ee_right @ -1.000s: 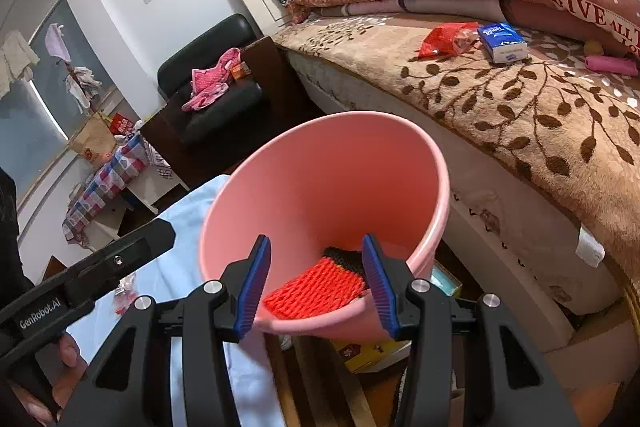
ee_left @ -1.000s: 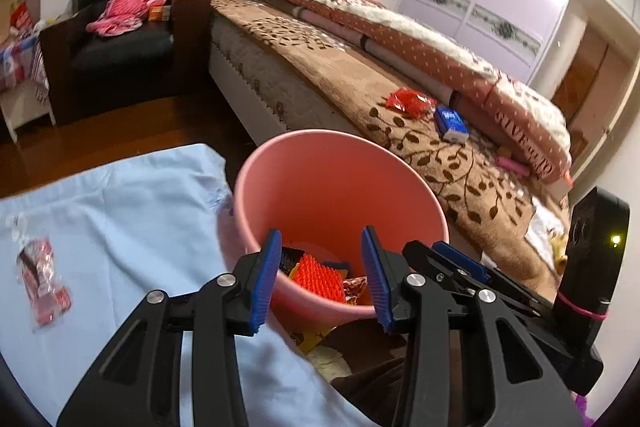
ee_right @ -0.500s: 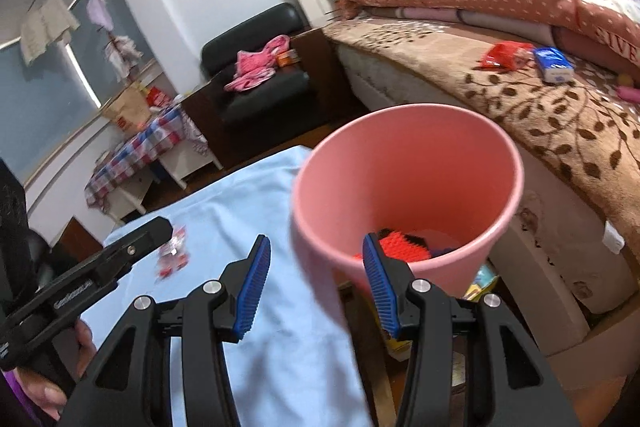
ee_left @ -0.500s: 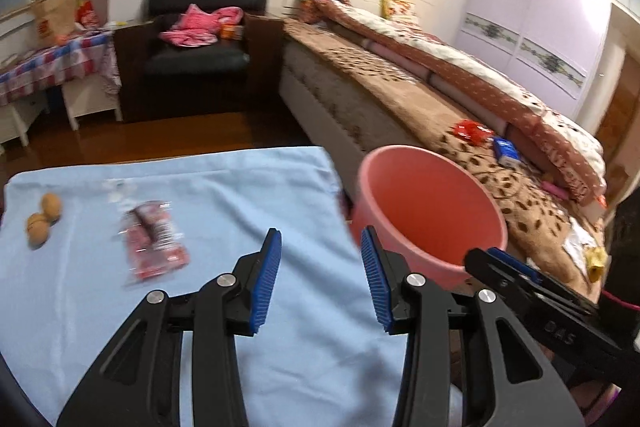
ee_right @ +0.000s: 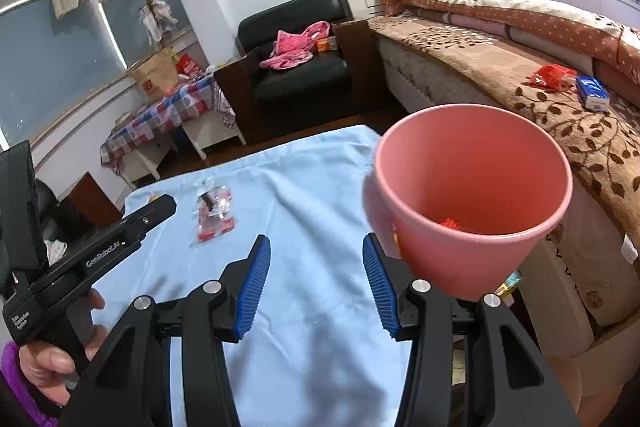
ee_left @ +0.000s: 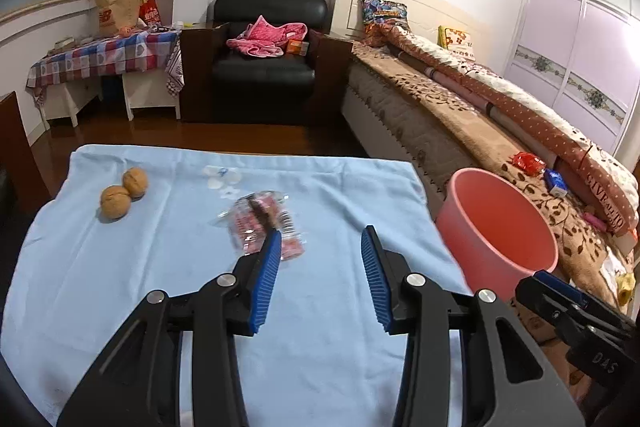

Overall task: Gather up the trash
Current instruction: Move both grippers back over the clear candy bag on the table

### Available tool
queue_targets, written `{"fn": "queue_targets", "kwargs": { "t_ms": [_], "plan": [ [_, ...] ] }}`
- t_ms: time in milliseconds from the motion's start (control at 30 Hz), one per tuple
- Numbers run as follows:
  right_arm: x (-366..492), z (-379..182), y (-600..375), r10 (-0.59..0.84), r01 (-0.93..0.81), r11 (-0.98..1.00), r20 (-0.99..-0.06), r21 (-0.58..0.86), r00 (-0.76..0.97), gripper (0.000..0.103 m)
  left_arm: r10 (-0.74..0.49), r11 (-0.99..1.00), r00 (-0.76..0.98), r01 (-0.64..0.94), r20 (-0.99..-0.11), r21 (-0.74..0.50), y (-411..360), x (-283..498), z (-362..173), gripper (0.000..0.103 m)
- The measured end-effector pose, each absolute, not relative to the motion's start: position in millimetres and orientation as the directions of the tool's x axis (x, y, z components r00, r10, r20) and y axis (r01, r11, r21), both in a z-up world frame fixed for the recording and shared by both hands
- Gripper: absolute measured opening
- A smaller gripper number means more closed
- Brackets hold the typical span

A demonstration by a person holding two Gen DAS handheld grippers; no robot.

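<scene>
A clear plastic wrapper with red print (ee_left: 262,223) lies on the light blue cloth (ee_left: 160,267), just beyond my left gripper (ee_left: 318,247), which is open and empty. The wrapper also shows in the right wrist view (ee_right: 214,213). Two walnuts (ee_left: 122,193) lie at the cloth's far left. A pink bucket (ee_left: 496,227) stands off the cloth's right edge; in the right wrist view (ee_right: 472,203) a bit of red trash shows inside it. My right gripper (ee_right: 316,259) is open and empty over the cloth, left of the bucket.
A bed (ee_left: 460,115) with a red packet (ee_left: 528,163) and a blue pack (ee_left: 556,183) runs along the right. A black armchair (ee_left: 264,67) with pink clothes stands behind the table. A small table with a checked cloth (ee_left: 104,55) is at the back left.
Both grippers have pulled back from over the bucket and swung left over the blue cloth. The wrapper and walnuts have come into the left wrist view. Both jaws stay open.
</scene>
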State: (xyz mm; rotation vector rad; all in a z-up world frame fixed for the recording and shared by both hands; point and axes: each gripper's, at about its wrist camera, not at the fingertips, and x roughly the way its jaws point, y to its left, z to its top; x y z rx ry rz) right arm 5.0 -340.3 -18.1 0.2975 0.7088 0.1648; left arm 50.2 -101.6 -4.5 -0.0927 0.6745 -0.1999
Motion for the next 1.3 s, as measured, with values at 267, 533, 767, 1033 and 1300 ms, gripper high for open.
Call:
{"fn": "queue_targets", "kwargs": {
  "t_ms": [267,533,767,1033,1300],
  "plan": [
    [7.7,-21.7,-309.6,0.279,-0.101,0.948,-0.636,0.302,0.720,0.048,-0.156,0.988,0.723,0.099,-0.673,-0.122,-80.0,49.6,-14.4,0.042],
    [19.9,-26.6,-291.6,0.300,-0.141,0.948,-0.648,0.287,0.700,0.048,-0.108,0.991,0.652,0.012,-0.750,-0.132,-46.9,62.3,-30.5,0.042],
    [39.3,-32.3,-273.8,0.318,-0.180,0.946,-0.659,0.270,0.681,0.048,-0.151,0.987,0.635,0.054,-0.758,-0.152,-41.6,72.7,-38.7,0.042],
    [60.1,-38.8,-265.8,0.326,-0.199,0.944,-0.662,0.262,0.675,0.048,-0.222,0.973,0.591,0.082,-0.776,-0.217,-47.6,91.5,-46.3,0.042],
    [82.1,-48.6,-263.6,0.336,-0.208,0.941,-0.676,0.266,0.656,0.048,-0.220,0.975,0.568,0.091,-0.793,-0.205,-60.3,112.9,-57.0,0.042]
  ]
}}
